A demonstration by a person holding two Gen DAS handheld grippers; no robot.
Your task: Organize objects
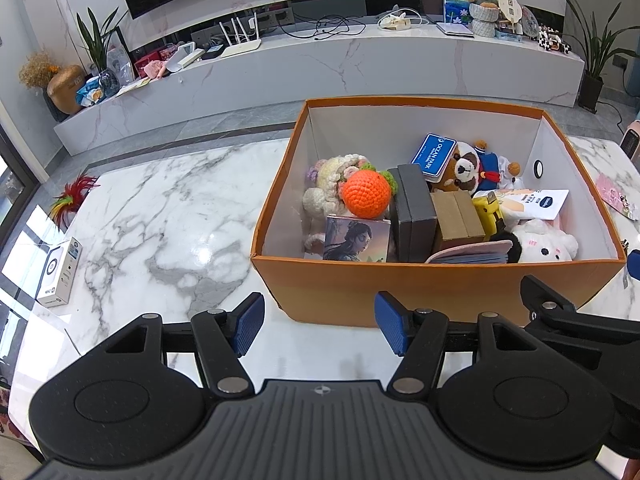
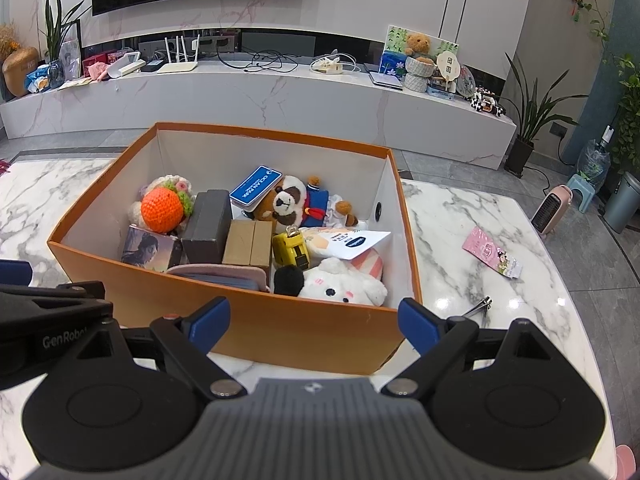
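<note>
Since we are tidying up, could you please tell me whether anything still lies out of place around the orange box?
Yes: outside the orange cardboard box, a pink printed packet and metal nail clippers lie on the marble table to its right; a white carton and a red feather tuft lie left.

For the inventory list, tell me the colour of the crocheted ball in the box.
Bright orange: the ball shows best in the left wrist view.

You see one orange cardboard box (image 2: 280, 332), two plush animal toys, one brown raccoon (image 2: 286, 202) and one white bunny (image 2: 344, 286), and one orange crocheted ball (image 2: 162, 210).
</note>
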